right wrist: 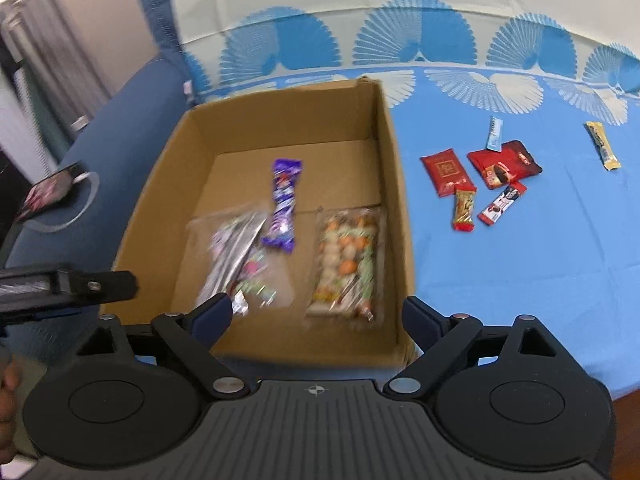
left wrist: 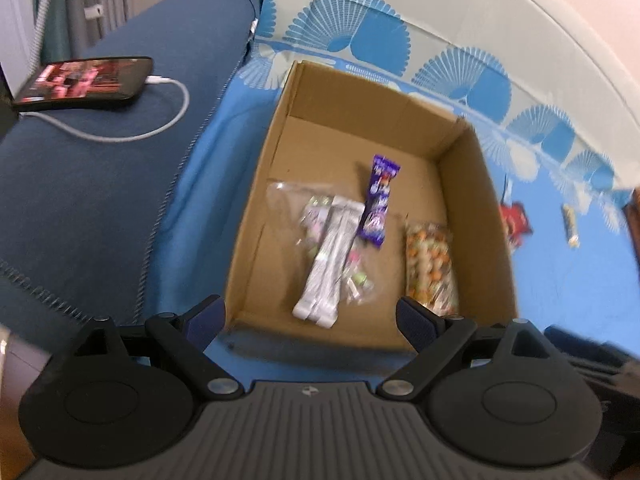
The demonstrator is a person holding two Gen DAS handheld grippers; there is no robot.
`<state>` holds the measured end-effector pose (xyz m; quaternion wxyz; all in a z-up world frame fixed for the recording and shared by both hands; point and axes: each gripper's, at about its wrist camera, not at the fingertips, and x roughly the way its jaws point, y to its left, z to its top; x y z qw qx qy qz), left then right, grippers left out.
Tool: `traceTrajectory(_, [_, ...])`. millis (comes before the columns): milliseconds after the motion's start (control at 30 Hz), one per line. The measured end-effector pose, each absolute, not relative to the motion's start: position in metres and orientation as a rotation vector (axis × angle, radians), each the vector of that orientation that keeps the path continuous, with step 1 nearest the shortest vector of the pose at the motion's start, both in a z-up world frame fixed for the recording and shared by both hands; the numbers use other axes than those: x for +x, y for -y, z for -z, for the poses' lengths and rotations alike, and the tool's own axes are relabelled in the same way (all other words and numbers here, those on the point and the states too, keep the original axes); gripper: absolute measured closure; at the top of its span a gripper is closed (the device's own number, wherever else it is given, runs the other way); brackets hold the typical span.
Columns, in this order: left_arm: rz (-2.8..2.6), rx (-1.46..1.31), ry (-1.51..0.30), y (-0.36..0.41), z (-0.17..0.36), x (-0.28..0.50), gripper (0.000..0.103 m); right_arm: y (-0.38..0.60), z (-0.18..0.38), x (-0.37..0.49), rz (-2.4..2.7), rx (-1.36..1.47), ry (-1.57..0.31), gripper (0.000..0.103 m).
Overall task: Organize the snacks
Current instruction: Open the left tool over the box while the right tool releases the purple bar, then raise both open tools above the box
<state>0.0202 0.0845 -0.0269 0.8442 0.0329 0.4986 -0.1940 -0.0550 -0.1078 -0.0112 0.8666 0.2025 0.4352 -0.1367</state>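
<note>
Above the cardboard box (right wrist: 394, 184), both grippers, left gripper (left wrist: 312, 316) and right gripper (right wrist: 318, 314), are spread empty; loose snacks (right wrist: 504, 164) beside the box should be pinched singly.

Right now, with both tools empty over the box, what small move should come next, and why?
Probably swing the right tool toward the red packets on the blue cloth beside the cardboard box. Both tools stand open and hold nothing; three snack packs already lie inside, while several small snacks still lie outside, on that tool's side.
</note>
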Motion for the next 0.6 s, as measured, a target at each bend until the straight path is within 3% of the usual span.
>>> traceTrajectory(600, [0.372,0.112,-0.947,-0.104,-0.002,-0.056,0.008,0.07,-0.031,-0.13,0.289,0.337,-0.77,0.005])
